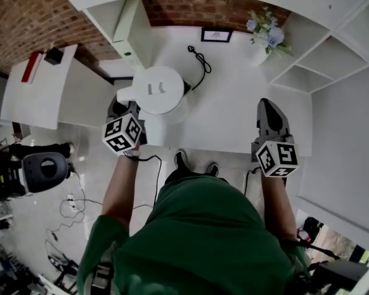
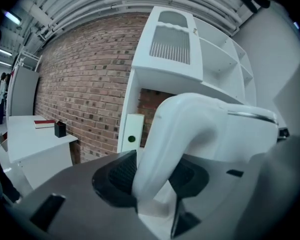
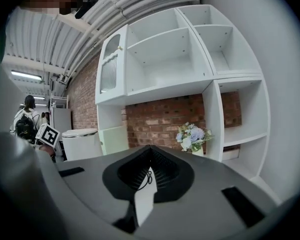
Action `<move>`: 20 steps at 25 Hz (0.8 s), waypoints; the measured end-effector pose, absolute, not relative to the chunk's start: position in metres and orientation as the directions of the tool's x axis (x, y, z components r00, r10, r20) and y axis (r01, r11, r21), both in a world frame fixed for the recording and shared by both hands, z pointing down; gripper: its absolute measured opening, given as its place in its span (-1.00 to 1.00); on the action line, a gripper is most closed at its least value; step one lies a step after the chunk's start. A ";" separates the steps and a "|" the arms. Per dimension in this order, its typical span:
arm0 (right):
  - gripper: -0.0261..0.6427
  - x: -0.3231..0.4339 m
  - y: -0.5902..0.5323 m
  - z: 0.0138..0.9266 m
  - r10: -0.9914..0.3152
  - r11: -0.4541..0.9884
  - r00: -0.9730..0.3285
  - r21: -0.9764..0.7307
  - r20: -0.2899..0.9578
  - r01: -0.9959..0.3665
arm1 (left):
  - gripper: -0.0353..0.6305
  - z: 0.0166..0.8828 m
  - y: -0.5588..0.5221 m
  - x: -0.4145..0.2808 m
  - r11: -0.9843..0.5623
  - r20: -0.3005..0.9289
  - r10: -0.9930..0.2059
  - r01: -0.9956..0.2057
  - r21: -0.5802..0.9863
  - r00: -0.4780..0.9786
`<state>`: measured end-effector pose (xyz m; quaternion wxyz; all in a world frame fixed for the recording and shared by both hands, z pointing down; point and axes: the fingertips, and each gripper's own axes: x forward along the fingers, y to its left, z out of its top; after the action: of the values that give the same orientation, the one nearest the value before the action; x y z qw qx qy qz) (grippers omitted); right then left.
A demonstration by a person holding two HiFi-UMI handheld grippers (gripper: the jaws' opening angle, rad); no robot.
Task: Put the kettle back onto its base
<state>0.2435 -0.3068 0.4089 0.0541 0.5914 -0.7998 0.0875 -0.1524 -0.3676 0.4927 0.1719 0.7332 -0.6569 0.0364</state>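
A white kettle [image 1: 159,97] with a round lid is over the near left part of the white table [image 1: 233,103]. My left gripper [image 1: 124,106] is at the kettle's left side. In the left gripper view its pads [image 2: 117,176] are shut on the curved white handle [image 2: 164,149]. A black cord [image 1: 201,60] runs across the table to a dark piece at the kettle's right edge. The kettle hides the base. My right gripper [image 1: 267,106] hovers over the table's right part, shut and holding nothing [image 3: 150,151]. The kettle [image 3: 82,143] also shows at the left of the right gripper view.
A vase of pale flowers [image 1: 265,34] and a small framed card [image 1: 216,35] stand at the back against the brick wall. White shelf units [image 1: 331,60] rise on the right and behind the kettle [image 2: 174,44]. A separate white desk [image 1: 40,91] stands to the left.
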 end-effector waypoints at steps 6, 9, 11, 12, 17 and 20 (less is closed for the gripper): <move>-0.86 0.232 -0.316 0.419 -0.947 0.210 -0.213 -0.036 0.240 -0.977 | -0.35 0.535 -0.412 -0.149 -0.150 0.320 -0.925 -0.969 0.197 0.208; -0.86 0.226 -0.320 0.426 -0.947 0.183 -0.183 -0.022 0.264 -0.983 | -0.35 0.553 -0.430 -0.149 -0.177 0.326 -0.917 -0.968 0.180 0.228; -0.86 0.220 -0.322 0.430 -0.946 0.173 -0.170 -0.012 0.276 -0.985 | -0.35 0.562 -0.441 -0.149 -0.194 0.328 -0.913 -0.965 0.176 0.243; -0.86 0.216 -0.324 0.431 -0.946 0.170 -0.165 -0.008 0.280 -0.985 | -0.35 0.566 -0.446 -0.148 -0.203 0.329 -0.910 -0.963 0.176 0.252; -0.86 0.200 -0.329 0.441 -0.940 0.156 -0.150 -0.005 0.305 -0.988 | -0.35 0.579 -0.462 -0.141 -0.257 0.332 -0.893 -0.950 0.179 0.304; -0.86 0.190 -0.331 0.445 -0.937 0.152 -0.148 -0.013 0.315 -0.988 | -0.35 0.584 -0.467 -0.137 -0.284 0.333 -0.884 -0.942 0.177 0.329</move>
<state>0.1902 -0.3312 0.4452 0.1170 0.6420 -0.7498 0.1089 -0.1372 -0.4667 0.5842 0.1723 0.7967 -0.5730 0.0850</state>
